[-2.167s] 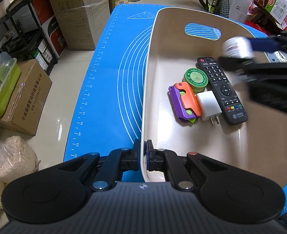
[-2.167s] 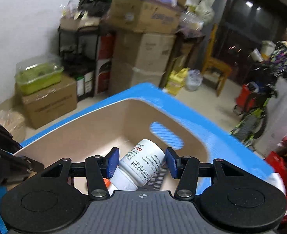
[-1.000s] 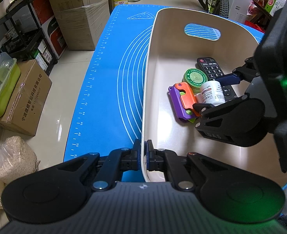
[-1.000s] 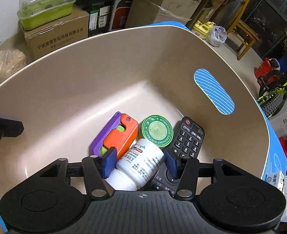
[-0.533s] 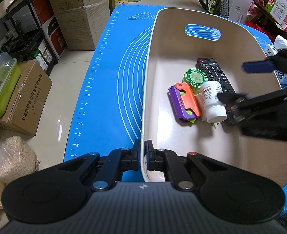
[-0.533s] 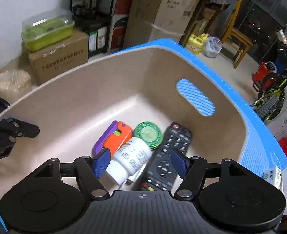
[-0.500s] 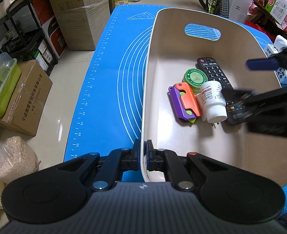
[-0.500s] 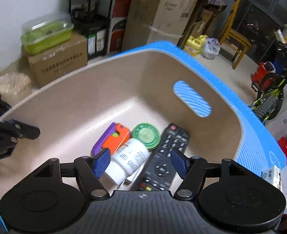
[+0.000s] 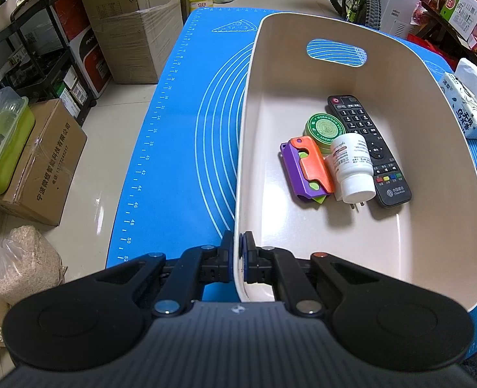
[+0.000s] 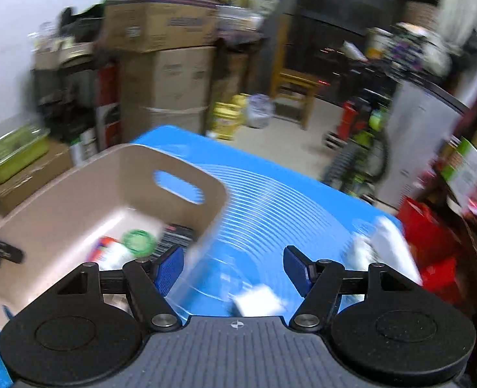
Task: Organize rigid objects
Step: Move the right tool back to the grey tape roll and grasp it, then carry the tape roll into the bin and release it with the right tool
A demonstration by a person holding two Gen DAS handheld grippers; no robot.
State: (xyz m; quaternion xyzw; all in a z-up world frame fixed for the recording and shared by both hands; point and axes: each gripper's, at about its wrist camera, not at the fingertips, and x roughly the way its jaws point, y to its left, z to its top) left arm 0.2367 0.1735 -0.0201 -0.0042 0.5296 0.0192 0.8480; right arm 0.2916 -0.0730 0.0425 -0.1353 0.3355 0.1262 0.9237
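Left gripper: clamped on the bin wall.
Right gripper: spread wide, empty — beside the bin.
Risk: white bottle, ahead-right of the left gripper, may roll if jolted.

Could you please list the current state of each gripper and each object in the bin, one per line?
left gripper: shut on the bin's near wall.
right gripper: open, holding nothing, over the blue mat.
bin: upright on the mat, holding five items.
white bottle: lying on its side, between folding toy and remote.
green tin: lid on, flat.
remote: flat, buttons up.
orange-purple folding toy: flat.
white charger: mostly hidden under the bottle.
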